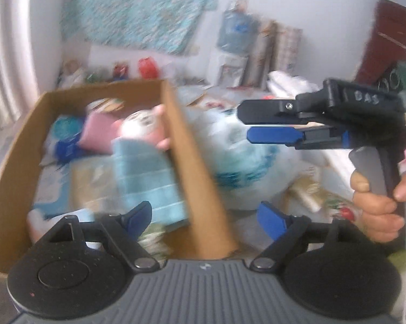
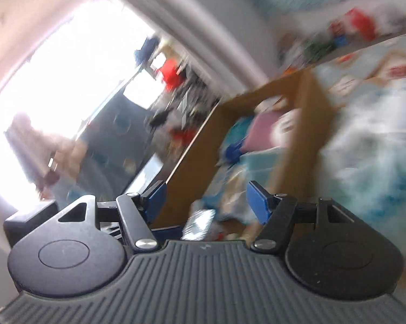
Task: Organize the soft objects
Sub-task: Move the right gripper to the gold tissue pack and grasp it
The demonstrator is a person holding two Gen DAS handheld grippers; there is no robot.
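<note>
A brown cardboard box (image 1: 195,145) holds soft things: a folded light-blue towel (image 1: 149,178), a pink cushion (image 1: 97,132), a white and pink plush toy (image 1: 143,125) and a blue item (image 1: 65,148). My left gripper (image 1: 205,217) is open and empty over the box's near right wall. My right gripper (image 1: 243,124) shows side-on at the right of the left wrist view, held by a hand (image 1: 378,202), jaws apart, above a white and blue fluffy bundle (image 1: 246,162). In the blurred right wrist view my right gripper (image 2: 205,202) is open, facing the box (image 2: 305,124).
A patterned bedspread (image 2: 365,64) lies under the box. A teal cloth (image 1: 138,8) hangs on the wall. Red items (image 1: 147,67) and bags (image 1: 238,32) stand at the back. A bright window (image 2: 76,64) and dark furniture (image 2: 116,140) are at the left.
</note>
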